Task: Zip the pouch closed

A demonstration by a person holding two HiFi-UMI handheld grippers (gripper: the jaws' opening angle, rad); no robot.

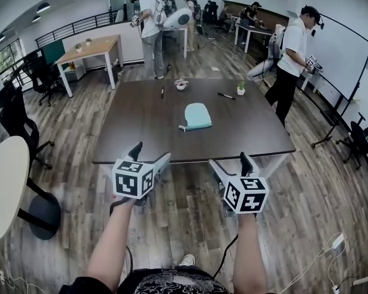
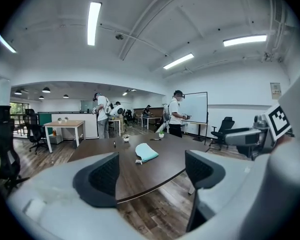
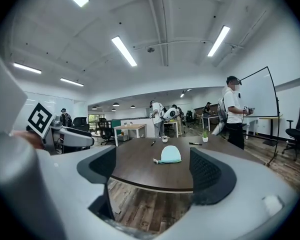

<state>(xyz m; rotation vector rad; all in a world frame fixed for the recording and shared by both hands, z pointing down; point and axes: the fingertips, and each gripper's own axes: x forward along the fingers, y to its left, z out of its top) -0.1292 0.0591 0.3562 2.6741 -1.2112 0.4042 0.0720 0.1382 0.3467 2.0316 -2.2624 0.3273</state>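
A pale teal pouch [image 1: 197, 116] lies flat in the middle of the dark brown table [image 1: 141, 133], its zip pull at its near left corner. It also shows in the left gripper view as the pouch [image 2: 146, 152] and in the right gripper view as the pouch [image 3: 170, 154]. My left gripper [image 1: 152, 152] hangs just short of the table's near edge, open and empty. My right gripper [image 1: 230, 160] is level with it to the right, also open with nothing between its jaws. Both are well short of the pouch.
On the far part of the table are a small white bowl [image 1: 181, 85], two pens [image 1: 226, 95] and a little potted plant [image 1: 240, 89]. A person [image 1: 291, 57] stands at the table's right far corner. Office chairs [image 1: 15, 118] and a round table [image 1: 3, 188] stand left.
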